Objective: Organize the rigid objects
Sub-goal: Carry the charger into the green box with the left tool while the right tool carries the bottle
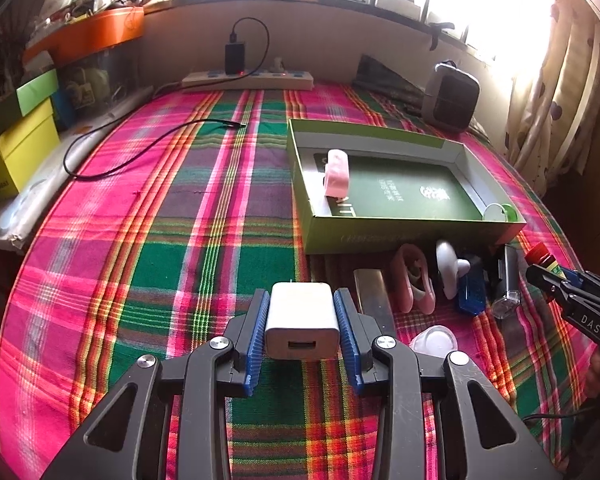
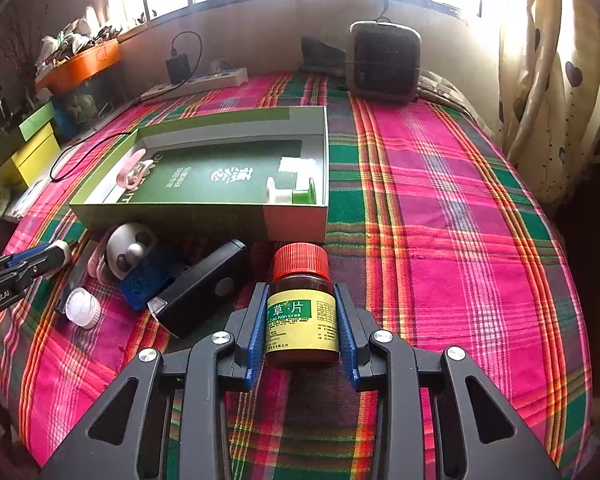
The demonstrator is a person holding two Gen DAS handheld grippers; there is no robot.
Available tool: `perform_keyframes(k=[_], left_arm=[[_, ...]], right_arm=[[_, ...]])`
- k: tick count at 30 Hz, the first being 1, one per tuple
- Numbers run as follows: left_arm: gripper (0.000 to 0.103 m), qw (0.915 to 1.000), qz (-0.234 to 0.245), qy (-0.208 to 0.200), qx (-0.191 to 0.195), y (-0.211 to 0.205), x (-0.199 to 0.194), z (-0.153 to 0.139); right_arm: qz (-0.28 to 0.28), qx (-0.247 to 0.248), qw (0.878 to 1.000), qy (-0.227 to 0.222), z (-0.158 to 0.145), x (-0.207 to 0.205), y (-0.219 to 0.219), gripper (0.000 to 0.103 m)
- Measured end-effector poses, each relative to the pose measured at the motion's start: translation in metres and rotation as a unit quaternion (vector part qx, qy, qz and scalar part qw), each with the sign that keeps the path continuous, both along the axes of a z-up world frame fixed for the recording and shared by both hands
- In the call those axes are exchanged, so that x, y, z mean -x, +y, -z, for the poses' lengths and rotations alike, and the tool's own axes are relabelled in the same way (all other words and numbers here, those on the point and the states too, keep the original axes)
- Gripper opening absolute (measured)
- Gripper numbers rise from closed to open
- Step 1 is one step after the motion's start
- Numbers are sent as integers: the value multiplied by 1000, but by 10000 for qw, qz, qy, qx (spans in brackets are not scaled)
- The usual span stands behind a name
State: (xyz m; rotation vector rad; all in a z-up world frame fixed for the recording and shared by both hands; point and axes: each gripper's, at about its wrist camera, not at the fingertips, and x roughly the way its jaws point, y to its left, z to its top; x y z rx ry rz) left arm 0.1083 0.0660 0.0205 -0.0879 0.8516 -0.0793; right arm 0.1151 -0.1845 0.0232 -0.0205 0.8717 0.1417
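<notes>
My left gripper (image 1: pixel 302 328) is shut on a white USB charger (image 1: pixel 302 326), held above the plaid cloth in front of the green box (image 1: pixel 404 236). My right gripper (image 2: pixel 302 324) is shut on a brown pill bottle (image 2: pixel 302 312) with a red cap and yellow label, just in front of the green box (image 2: pixel 292 226). The box holds a pink clip (image 1: pixel 337 172) (image 2: pixel 131 170) and a white-and-green spool (image 2: pixel 290 192). Loose items lie before the box: a black case (image 2: pixel 202 288), a blue block (image 2: pixel 148 280), a white panda fan (image 2: pixel 130 254), a clear cap (image 2: pixel 82 307).
A power strip (image 1: pixel 248 79) with a black charger and cable lies at the back. A grey speaker-like box (image 2: pixel 384 64) stands at the back right. Yellow and green boxes (image 1: pixel 20 140) stack on the left. Curtains hang on the right. A black cable (image 1: pixel 140 140) lies on the cloth.
</notes>
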Motion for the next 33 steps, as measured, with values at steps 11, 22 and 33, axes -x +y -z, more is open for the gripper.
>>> perform_keyframes(k=[11,22,33], left_arm=[[32,9999,-2,109,-34,0,6,9],[33,9996,18,156,-227,-4,0,13],[32,9997,-21,132,-199,-3,0,10]], right_arm=[[1,-15,10000,-69,-4,5,0,33],[0,-36,10000,-63,-4,4,0,33],[29,-30,10000,-86,-5,5,-1,33]])
